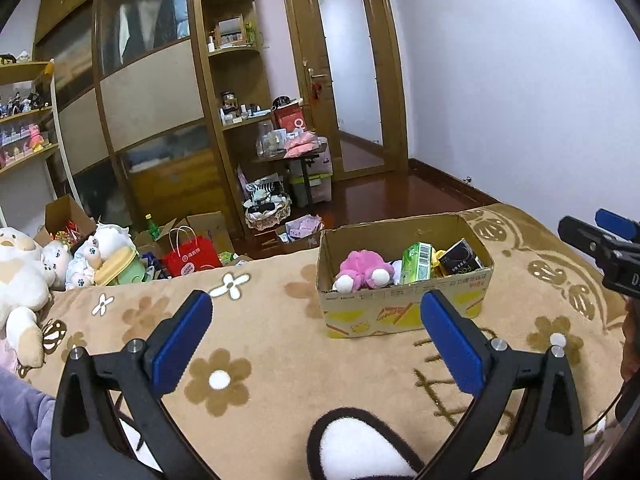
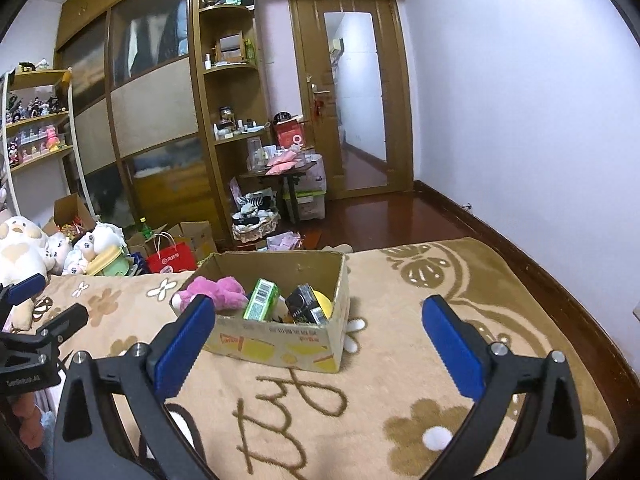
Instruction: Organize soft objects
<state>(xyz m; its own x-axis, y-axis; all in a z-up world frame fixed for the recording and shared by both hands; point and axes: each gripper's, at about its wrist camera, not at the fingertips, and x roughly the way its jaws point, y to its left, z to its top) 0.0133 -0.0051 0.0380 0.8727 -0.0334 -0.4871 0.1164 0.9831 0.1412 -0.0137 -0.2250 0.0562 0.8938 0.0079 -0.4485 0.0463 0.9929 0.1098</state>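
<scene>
A cardboard box [image 1: 404, 312] stands on the tan flowered blanket [image 1: 272, 344] of the bed. It also shows in the right wrist view [image 2: 280, 344]. Inside lie a pink plush toy [image 1: 362, 270] [image 2: 218, 290], a green packet [image 1: 418, 262] [image 2: 262, 300] and a black box [image 1: 460, 258] [image 2: 306, 304]. My left gripper [image 1: 316, 304] is open and empty, held above the blanket short of the box. My right gripper [image 2: 318, 308] is open and empty, with the box ahead between its fingers. A white plush duck [image 1: 20, 276] [image 2: 20, 248] lies at the bed's left edge.
More plush toys [image 1: 96, 252] and a green and yellow container [image 1: 122, 268] crowd the far left. A red paper bag [image 1: 192, 256] and open cartons stand on the floor beyond the bed. A wardrobe [image 1: 152, 92], shelves and a door [image 1: 348, 80] line the far wall.
</scene>
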